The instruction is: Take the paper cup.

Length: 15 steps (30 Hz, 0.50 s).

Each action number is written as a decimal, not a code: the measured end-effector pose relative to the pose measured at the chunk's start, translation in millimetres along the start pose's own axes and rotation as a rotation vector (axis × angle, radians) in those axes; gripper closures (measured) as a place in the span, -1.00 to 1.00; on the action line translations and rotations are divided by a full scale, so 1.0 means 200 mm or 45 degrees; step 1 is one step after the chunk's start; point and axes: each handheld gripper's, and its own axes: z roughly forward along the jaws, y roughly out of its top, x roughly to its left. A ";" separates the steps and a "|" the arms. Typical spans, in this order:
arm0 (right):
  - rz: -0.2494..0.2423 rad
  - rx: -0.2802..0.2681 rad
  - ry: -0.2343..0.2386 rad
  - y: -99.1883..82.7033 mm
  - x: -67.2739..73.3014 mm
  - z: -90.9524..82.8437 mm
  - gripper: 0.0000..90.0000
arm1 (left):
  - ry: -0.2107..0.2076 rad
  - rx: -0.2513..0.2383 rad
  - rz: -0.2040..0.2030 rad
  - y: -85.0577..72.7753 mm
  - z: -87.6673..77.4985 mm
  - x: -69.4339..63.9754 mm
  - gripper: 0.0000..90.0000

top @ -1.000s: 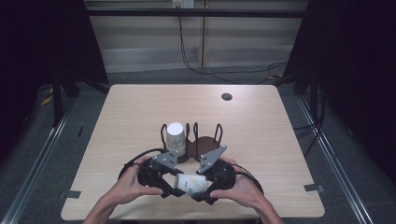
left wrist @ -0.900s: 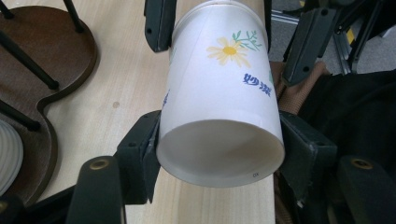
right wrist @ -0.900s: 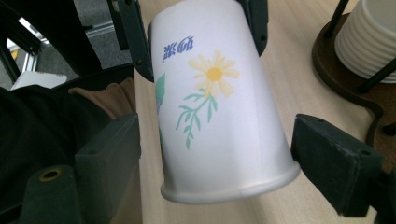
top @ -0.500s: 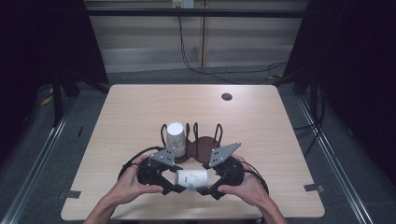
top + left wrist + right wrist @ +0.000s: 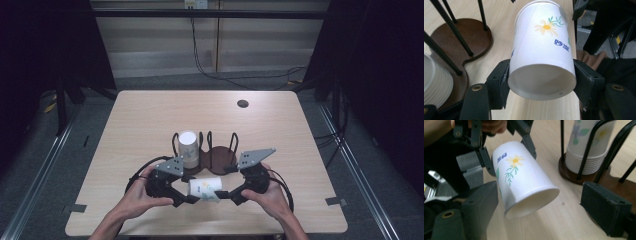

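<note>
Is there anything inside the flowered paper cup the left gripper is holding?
The cup lies sideways in the left gripper. The right gripper view looks into its open mouth: the near inside wall is bare white, but the depths toward the bottom are hidden.

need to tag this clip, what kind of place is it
Most likely a lab recording station, not a home or cafe: a bare wooden table ringed by dark curtains, cables trailing down the back wall, and a person working a paper cup beside a cup holder with handheld grippers.
</note>
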 end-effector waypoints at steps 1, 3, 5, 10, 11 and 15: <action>0.010 -0.022 0.002 0.00 -0.01 -0.01 -0.69 | 0.014 -0.027 0.003 0.00 -0.01 0.00 -0.18; 0.025 -0.045 0.005 0.00 -0.01 -0.02 -0.69 | 0.015 -0.065 -0.001 0.00 -0.02 0.00 -0.18; 0.033 -0.039 -0.003 -0.01 -0.02 -0.02 -0.69 | 0.015 -0.088 -0.009 0.00 -0.02 0.00 -0.18; 0.043 -0.082 -0.007 -0.01 -0.02 -0.03 -0.69 | 0.014 -0.139 -0.010 0.00 -0.02 -0.01 -0.18; 0.046 -0.094 -0.005 -0.01 -0.02 -0.03 -0.69 | 0.010 -0.148 -0.009 0.00 -0.02 -0.01 -0.18; 0.064 -0.112 0.029 -0.01 -0.01 -0.04 -0.69 | 0.029 -0.158 0.000 -0.01 -0.01 0.00 -0.18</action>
